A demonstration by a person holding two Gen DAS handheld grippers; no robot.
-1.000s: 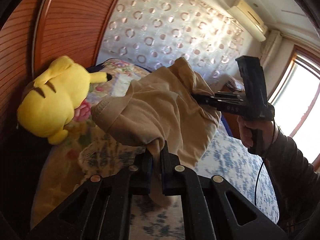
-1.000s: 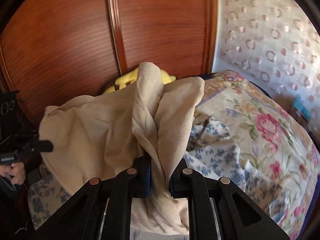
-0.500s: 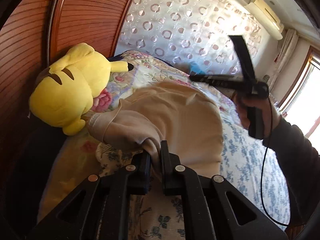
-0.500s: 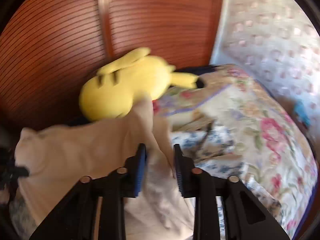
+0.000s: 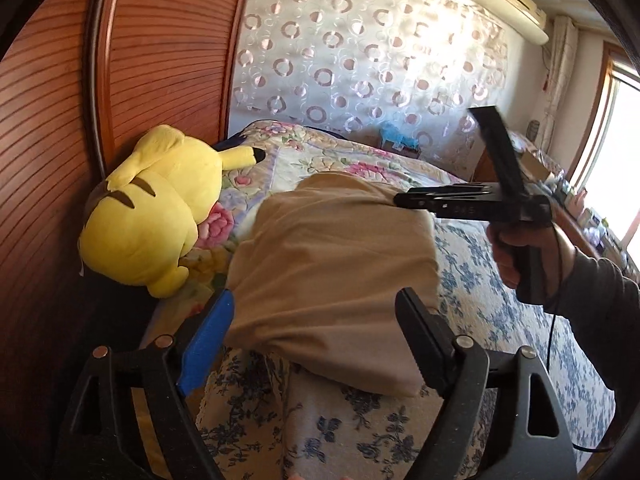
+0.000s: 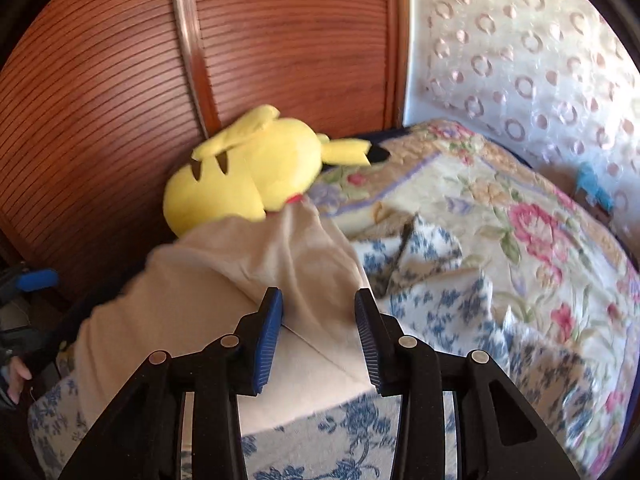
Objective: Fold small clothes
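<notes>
Floral bedding [image 5: 500, 320] covered the bed beside a ribbed wooden wardrobe [image 5: 168, 60], with a yellow Pikachu plush [image 5: 152, 216] lying at ten o'clock of the beige garment [image 5: 332, 272]. Both claws had just been opening: the left claw [image 5: 316, 344] stood wide with the cloth's near edge lying loose between its jaws, and the right claw [image 6: 318, 320] was parted around a fold without pinching it. Released and draped on the bed where a second earlier it hung lifted, the garment looked to have one fold laid, with the next grasp still to come.

No lettering can be read with confidence. The only trace is a short pale marking on the side of the right gripper [image 5: 404, 200], right of centre in the left wrist view; its characters are too small and blurred to decipher.
</notes>
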